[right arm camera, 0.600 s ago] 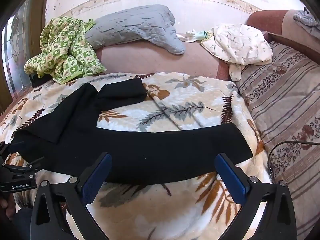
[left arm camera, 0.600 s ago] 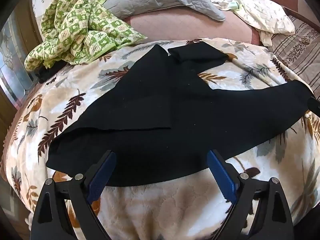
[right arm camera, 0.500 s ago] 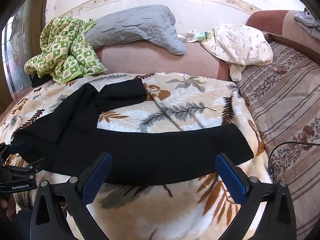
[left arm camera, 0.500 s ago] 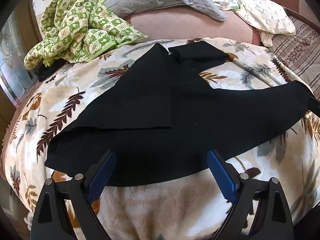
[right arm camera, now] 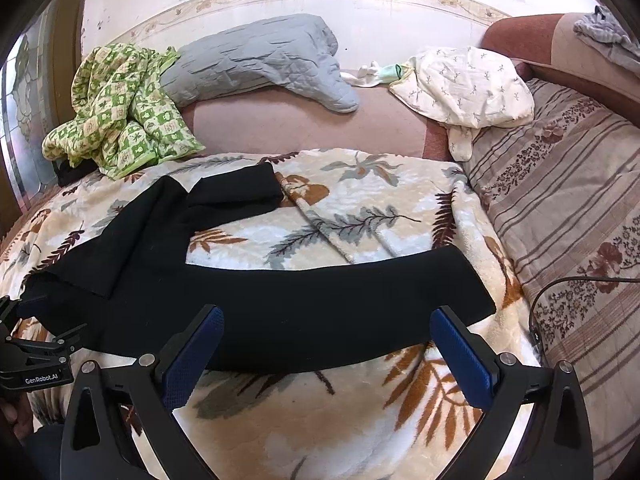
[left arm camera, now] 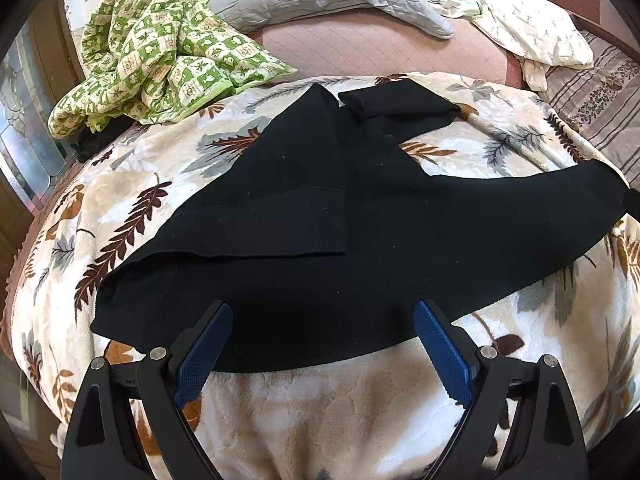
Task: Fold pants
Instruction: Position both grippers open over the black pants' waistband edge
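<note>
While both grippers hover with nothing in them, the scene reads as follows, left to right.

Green quilt (left arm camera: 160, 52): bunched at the far left corner of the bed, well apart from the work.
Left gripper (left arm camera: 322, 344): jaws spread wide and empty, hanging just above the near hem at the waist end of the pants.
Pants (left arm camera: 320, 220): black, lying flat across the leaf-print blanket (left arm camera: 320, 408), waist end to the left; one leg runs along the near edge toward the right, the other angles away toward the back of the bed with its end doubled over.
Flap: a corner at the waist end is turned over on itself, leaving a straight crease across the cloth.
Right gripper (right arm camera: 326, 344): jaws likewise wide apart and empty, poised over the near leg, short of its cuff (right arm camera: 472, 284).
Striped cover (right arm camera: 580, 208): to the right of the blanket, with a dark cable lying on it.
Progress: by my judgement barely begun; the legs are still splayed apart, so bringing one leg onto the other and then folding the length down both remain.
Hard to tell: the black cloth swallows seams and layers, so which side faces up is unclear; the left view cuts off the far cuff at its right rim, and the right view hides the waist corner behind the other gripper's body.
</note>
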A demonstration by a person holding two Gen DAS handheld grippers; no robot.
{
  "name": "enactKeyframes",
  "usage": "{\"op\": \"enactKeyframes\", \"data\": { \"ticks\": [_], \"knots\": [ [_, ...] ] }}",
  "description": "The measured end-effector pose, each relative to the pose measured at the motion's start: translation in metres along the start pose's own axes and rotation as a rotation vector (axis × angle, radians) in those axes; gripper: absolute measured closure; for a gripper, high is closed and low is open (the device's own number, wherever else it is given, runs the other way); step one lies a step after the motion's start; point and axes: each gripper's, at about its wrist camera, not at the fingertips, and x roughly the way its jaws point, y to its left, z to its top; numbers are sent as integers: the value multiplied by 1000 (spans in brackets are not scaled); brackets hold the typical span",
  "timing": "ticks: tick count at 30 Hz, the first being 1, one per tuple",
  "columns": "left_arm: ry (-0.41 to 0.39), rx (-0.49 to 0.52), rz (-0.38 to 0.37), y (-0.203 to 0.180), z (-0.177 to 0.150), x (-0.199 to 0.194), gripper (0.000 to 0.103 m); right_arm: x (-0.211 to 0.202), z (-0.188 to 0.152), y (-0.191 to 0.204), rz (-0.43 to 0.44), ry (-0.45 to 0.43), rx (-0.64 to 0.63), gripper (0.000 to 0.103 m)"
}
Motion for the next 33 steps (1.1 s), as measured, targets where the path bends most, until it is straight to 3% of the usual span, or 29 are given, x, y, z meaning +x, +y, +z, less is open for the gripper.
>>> {"op": "enactKeyframes", "data": {
  "ticks": [13,23,33],
  "knots": [
    [-14,-24,-16,3,-1,1,11,3,-1,-10,7,24,62,1],
    [-7,-9,8,2,4,4,11,7,-1,-16,-73,65,61,1],
    [-7,-9,14,4,1,1,11,6,-2,-23,-54,58,115,0]
  ]
}}
